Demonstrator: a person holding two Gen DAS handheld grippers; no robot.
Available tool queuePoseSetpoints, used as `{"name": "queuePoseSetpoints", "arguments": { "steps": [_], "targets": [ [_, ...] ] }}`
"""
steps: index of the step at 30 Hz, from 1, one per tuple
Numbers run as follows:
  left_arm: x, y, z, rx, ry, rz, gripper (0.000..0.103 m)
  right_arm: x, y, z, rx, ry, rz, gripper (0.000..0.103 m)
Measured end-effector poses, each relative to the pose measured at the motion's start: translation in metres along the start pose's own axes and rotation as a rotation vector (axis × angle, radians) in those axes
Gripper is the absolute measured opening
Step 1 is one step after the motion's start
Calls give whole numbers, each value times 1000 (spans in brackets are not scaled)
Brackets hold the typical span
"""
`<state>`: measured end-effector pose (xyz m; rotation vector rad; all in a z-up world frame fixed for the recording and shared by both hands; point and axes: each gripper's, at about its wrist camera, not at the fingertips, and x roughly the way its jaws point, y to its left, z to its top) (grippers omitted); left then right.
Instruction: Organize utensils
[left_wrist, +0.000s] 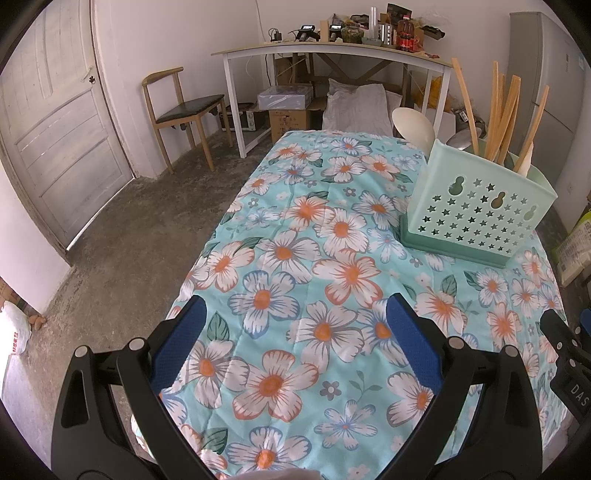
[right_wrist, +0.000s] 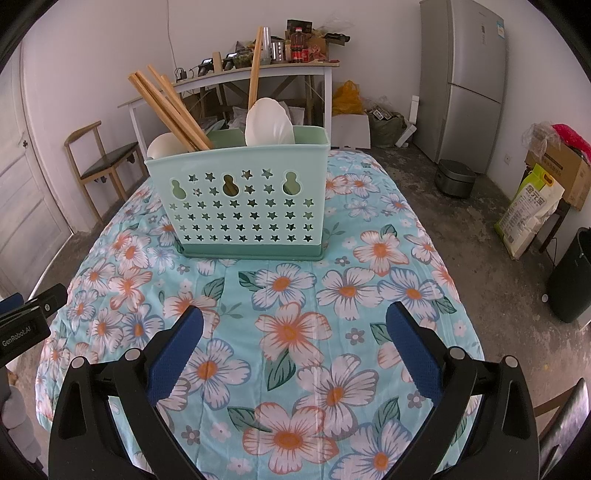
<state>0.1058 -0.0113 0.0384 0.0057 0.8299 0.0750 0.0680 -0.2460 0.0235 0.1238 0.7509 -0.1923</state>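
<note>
**Both tongs wide open and empty, the utensil holder straight ahead of the right one**

The table under its flowered cloth (right_wrist: 332, 280) fills the space beneath and ahead of both tongs. No loose utensil lies on the visible cloth; everything seems already gathered, so the task is, by my judgement, at or near its end, or waiting on items out of frame.

The mint-green utensil holder (right_wrist: 240, 206) stands upright on the cloth, ahead of the right gripper (right_wrist: 295, 347) and slightly toward its left finger, well apart from the tips. From the left gripper (left_wrist: 295, 336) the same holder (left_wrist: 476, 206) lies ahead and off to the right, past the right finger. The right hand is therefore the nearer and better lined up. The holder's long side faces the right tongs broadside.

Inside it, wooden chopsticks (right_wrist: 170, 110) lean up and to the left out of the left compartment, long axes steeply tilted, with one stick (right_wrist: 255, 74) nearly vertical behind. A white spoon (right_wrist: 267, 127) stands bowl-up behind the front wall near the middle, and another white bowl (right_wrist: 162, 146) peeks out at the left end.

Each pair of tongs has its blue pads spread far apart, with only cloth between them.

Any next reach would run forward from the right tongs.
</note>
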Motion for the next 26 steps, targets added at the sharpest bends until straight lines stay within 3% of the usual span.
{"name": "queuePoseSetpoints", "arguments": {
  "steps": [26],
  "targets": [
    [1, -2, 0, 3, 0, 0, 94, -1, 1, 1, 0, -2, 2, 96]
  ]
}}
